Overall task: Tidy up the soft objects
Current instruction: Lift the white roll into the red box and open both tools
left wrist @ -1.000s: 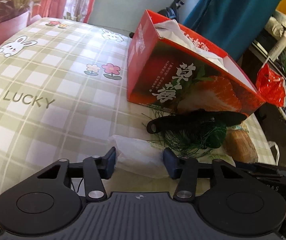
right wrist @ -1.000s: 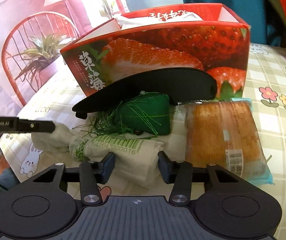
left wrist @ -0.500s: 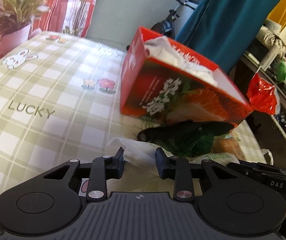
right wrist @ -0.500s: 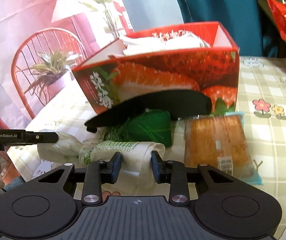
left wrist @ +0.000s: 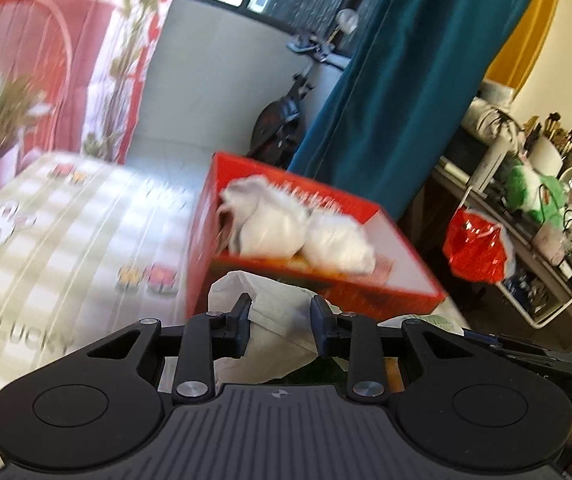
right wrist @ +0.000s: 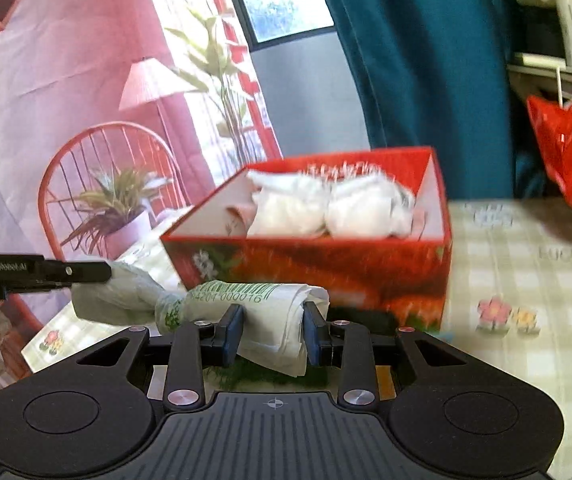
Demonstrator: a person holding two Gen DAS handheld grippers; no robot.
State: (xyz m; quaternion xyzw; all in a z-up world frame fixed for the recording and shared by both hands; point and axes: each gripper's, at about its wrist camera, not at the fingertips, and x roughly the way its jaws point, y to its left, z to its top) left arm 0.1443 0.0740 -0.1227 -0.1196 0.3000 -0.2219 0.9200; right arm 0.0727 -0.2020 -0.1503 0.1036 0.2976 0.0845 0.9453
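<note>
A rolled white plastic bag [right wrist: 221, 304] with green print hangs in the air, held at both ends. My right gripper [right wrist: 271, 328] is shut on one end, and my left gripper [left wrist: 281, 322] is shut on the other end of the white bag [left wrist: 273, 320]. The left gripper's finger [right wrist: 45, 272] shows at the left of the right wrist view, pinching the bag. Just beyond stands the open red strawberry box [left wrist: 326, 280], also seen as the box [right wrist: 326, 264] in the right wrist view. White soft bundles [left wrist: 298, 228] lie inside it.
The checked tablecloth [left wrist: 65, 248] with flowers and "LUCKY" print covers the table. A red plastic bag [left wrist: 476, 250] hangs off a cluttered shelf at the right. A teal curtain [right wrist: 418, 60] hangs behind. A red chair and potted plant [right wrist: 113, 208] stand beyond the table.
Both grippers closed on the white bag and lifted it off the table. The box's inside now shows from above, and the black and green items dropped out of sight.
</note>
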